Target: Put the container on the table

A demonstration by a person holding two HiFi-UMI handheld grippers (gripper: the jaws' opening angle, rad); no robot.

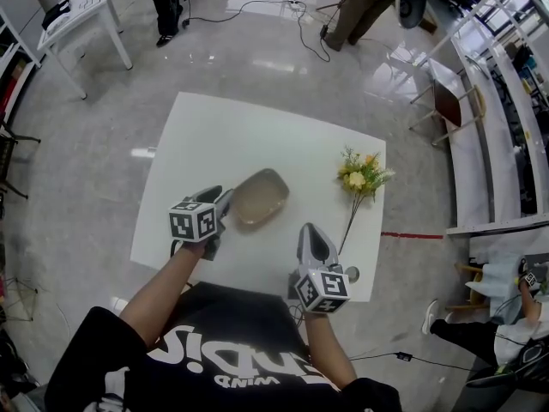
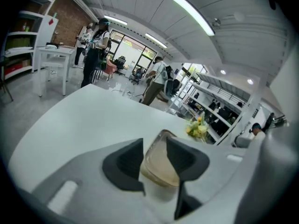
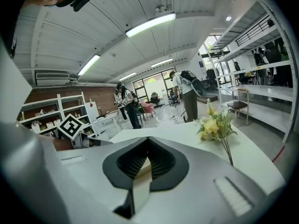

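Container sits on table, L hand-held gripper jaws apart.

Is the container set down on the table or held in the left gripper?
Set down: the container rests on the table; the left gripper stands open, not pressing it.

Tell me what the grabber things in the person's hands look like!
The left gripper and the right gripper look alike. Each is smooth light-grey plastic that narrows to two pointed jaws lined with black ribbed pads. Each carries a cube covered in black-and-white square markers. No cables show. The person wears a black T-shirt with short sleeves and big white letters.
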